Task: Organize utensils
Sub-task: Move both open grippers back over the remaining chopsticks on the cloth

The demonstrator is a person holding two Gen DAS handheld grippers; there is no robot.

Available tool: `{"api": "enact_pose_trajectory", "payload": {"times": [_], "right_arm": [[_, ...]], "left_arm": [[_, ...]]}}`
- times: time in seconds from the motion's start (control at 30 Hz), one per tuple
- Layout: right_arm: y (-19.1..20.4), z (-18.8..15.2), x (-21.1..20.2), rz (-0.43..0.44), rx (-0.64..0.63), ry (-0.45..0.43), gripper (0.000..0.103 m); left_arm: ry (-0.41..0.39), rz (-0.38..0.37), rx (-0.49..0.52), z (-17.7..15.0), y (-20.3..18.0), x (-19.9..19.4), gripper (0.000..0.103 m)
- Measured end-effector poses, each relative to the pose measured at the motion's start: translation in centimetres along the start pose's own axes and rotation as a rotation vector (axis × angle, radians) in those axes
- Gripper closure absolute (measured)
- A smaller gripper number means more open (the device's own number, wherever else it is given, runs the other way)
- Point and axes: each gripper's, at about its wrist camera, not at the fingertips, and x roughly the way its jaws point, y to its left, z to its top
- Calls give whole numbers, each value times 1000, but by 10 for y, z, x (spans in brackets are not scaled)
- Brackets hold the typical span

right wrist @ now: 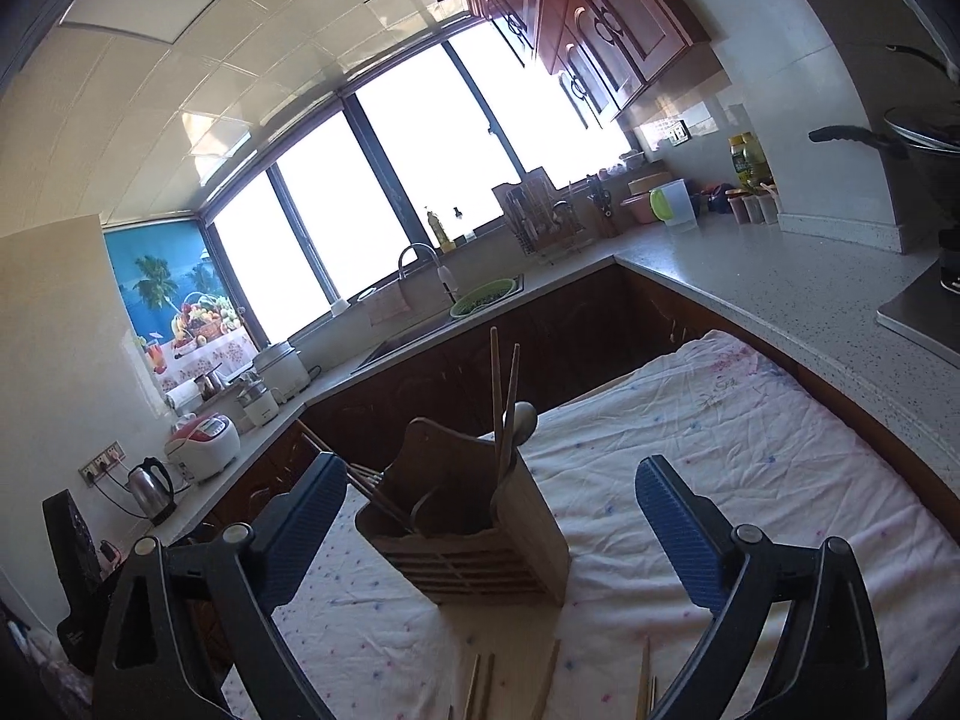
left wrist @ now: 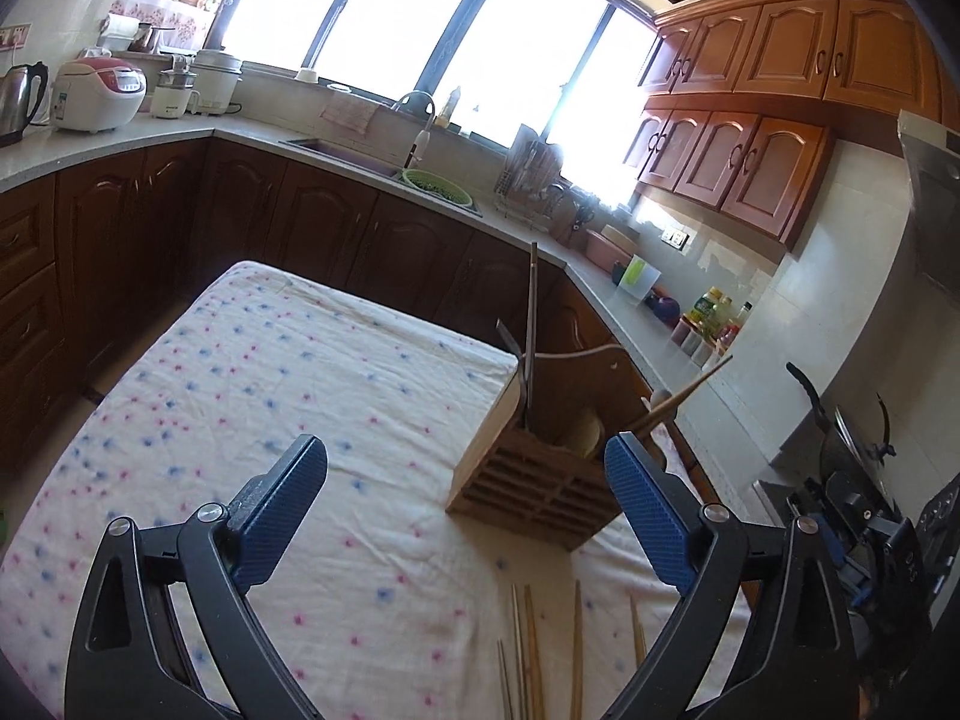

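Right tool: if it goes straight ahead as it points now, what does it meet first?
Probably the wooden holder, which stands between the open fingers of the right tool on the cloth. Depth is unclear.

we see a table covered with a white, rumpled cloth (left wrist: 252, 372) sprinkled with small pink and blue dots. on the cloth stands a brown wooden utensil holder (left wrist: 540, 474) with a slatted front, upright, toward the cloth's far right side in the left wrist view. nearer to us, several pale wooden chopsticks (left wrist: 528, 648) lie flat on the cloth, just in front of the holder and apart from it, their near ends cut off by the frame.
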Motion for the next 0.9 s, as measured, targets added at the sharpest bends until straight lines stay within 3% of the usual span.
{"api": "enact_pose_trajectory", "payload": {"times": [0.43, 0.57, 0.9], "right_arm": [[-6, -73, -50, -109, -86, 59, 5], [-16, -94, -49, -131, -95, 121, 5], [-32, -109, -41, -194, -100, 192, 6]], "left_arm": [[105, 62, 14, -68, 11, -20, 7], [164, 71, 42, -87, 10, -13, 7], [227, 81, 77, -106, 4, -1, 7]]}}
